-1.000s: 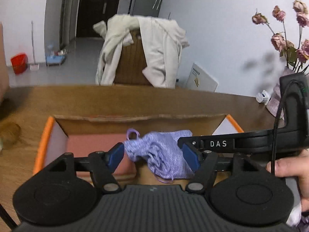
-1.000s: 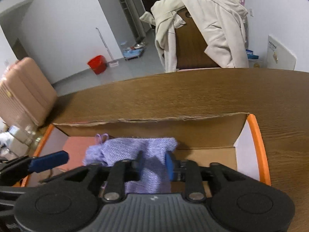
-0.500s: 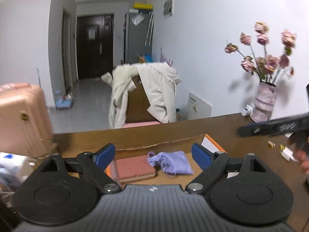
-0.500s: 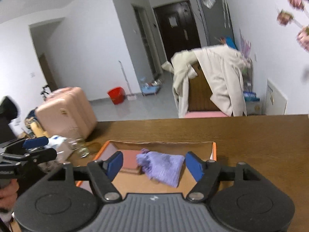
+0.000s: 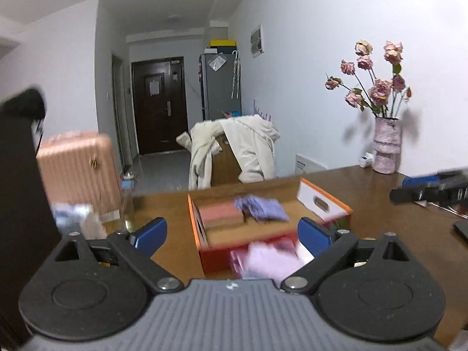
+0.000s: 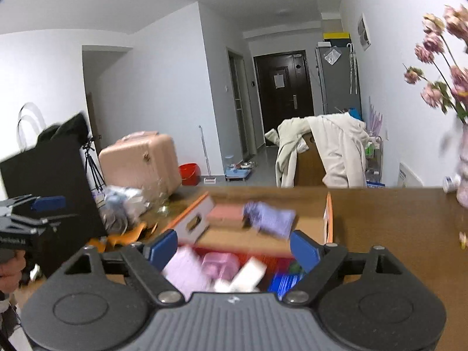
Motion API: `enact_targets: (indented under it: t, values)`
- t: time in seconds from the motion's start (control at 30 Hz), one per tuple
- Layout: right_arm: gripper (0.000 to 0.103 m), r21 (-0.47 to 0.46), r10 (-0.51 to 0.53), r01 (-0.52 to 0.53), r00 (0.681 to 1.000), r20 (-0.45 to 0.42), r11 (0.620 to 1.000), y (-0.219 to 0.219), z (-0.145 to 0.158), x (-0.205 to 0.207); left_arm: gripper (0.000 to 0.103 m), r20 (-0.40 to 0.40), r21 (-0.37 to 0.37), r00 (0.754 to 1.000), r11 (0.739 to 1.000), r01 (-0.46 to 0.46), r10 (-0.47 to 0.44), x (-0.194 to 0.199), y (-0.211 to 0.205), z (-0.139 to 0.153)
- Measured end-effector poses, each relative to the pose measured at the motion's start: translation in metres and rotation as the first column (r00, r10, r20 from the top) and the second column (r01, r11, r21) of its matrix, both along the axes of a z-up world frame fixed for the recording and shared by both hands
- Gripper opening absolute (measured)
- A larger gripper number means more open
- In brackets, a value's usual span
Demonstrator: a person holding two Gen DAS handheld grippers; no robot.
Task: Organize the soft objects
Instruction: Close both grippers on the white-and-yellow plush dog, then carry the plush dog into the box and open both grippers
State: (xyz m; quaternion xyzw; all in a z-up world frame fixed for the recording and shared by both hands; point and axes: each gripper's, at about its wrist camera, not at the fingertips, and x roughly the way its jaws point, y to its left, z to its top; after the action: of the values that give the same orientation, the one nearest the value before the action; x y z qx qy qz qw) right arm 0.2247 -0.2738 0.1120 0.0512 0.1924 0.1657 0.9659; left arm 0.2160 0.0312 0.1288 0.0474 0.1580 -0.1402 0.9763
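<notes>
A folded purple knit cloth point(image 5: 261, 208) lies inside the orange-edged cardboard box point(image 5: 195, 228), beside a folded pink cloth point(image 5: 220, 217). Both also show in the right wrist view: the purple cloth point(image 6: 270, 218), the pink cloth point(image 6: 227, 213), the box point(image 6: 329, 222). My left gripper point(image 5: 232, 232) is open and empty, pulled back above the box's near side. My right gripper point(image 6: 233, 247) is open and empty, also back from the box. A blurred pale lilac soft item point(image 5: 270, 260) lies in front of the box, among pink and white items point(image 6: 219, 267).
A vase of dried roses point(image 5: 385, 146) stands at the table's far right. A chair draped with a cream coat point(image 5: 234, 152) stands behind the table. A pink suitcase point(image 5: 77, 163), a glass point(image 5: 127, 204) and clutter point(image 6: 122, 204) are at the left.
Both grippers let go of the purple cloth, opened wide and pulled back and up from the box. The cloth stays in the box.
</notes>
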Motion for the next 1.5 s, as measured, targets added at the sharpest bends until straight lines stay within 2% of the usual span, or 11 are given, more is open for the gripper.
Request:
enact_targets:
  t: [0.17, 0.27, 0.4, 0.5, 0.67, 0.73, 0.83, 0.93, 1.03, 1.27, 1.5]
  values:
    - [0.084, 0.016, -0.062, 0.064, 0.995, -0.078, 0.998, 0.013, -0.060, -0.055, 0.099, -0.069, -0.100, 0.997, 0.994, -0.047, 0.040, -0.055, 0.010, -0.045]
    - [0.084, 0.017, -0.073, 0.076, 0.990, -0.123, 0.997, 0.010, -0.073, -0.064, 0.100, -0.093, -0.160, 0.994, 0.985, -0.071, 0.056, -0.070, 0.018, -0.051]
    - [0.084, -0.029, -0.109, 0.106, 0.988, -0.106, 0.994, 0.003, -0.076, -0.056, 0.101, -0.061, -0.113, 0.995, 0.990, -0.088, 0.082, -0.063, 0.013, -0.044]
    - [0.081, -0.057, -0.156, 0.150, 0.978, -0.136, 0.987, -0.006, -0.092, -0.027, 0.102, -0.097, -0.120, 0.993, 0.990, -0.072, 0.060, -0.046, 0.000, -0.048]
    - [0.065, -0.119, -0.192, 0.170, 0.957, -0.218, 0.978, -0.011, -0.121, 0.031, 0.101, -0.172, -0.092, 0.985, 0.996, -0.004, -0.012, -0.018, -0.032, -0.071]
    - [0.049, -0.098, -0.178, 0.158, 0.951, -0.252, 0.983, -0.012, -0.131, 0.043, 0.101, -0.205, -0.094, 0.978, 0.995, 0.026, -0.045, -0.008, -0.044, -0.079]
    - [0.047, -0.076, -0.183, 0.169, 0.948, -0.259, 0.983, -0.015, -0.130, 0.035, 0.101, -0.240, -0.108, 0.967, 0.992, 0.066, -0.091, -0.001, -0.062, -0.089]
    - [0.047, -0.047, -0.167, 0.161, 0.952, -0.257, 0.986, -0.018, -0.127, 0.001, 0.101, -0.247, -0.118, 0.956, 0.984, 0.135, -0.160, -0.006, -0.078, -0.099]
    - [0.048, -0.008, -0.164, 0.168, 0.948, -0.274, 0.986, -0.020, -0.131, -0.039, 0.092, -0.269, -0.148, 0.935, 0.969, 0.197, -0.231, -0.012, -0.089, -0.113]
    - [0.048, 0.024, -0.095, 0.105, 0.958, -0.270, 0.994, -0.009, -0.134, -0.079, 0.048, -0.342, -0.223, 0.884, 0.941, 0.254, -0.319, -0.012, -0.106, -0.128]
    - [0.046, 0.052, -0.090, 0.107, 0.960, -0.267, 0.993, -0.014, -0.130, -0.080, 0.038, -0.346, -0.244, 0.892, 0.946, 0.214, -0.291, -0.013, -0.106, -0.127]
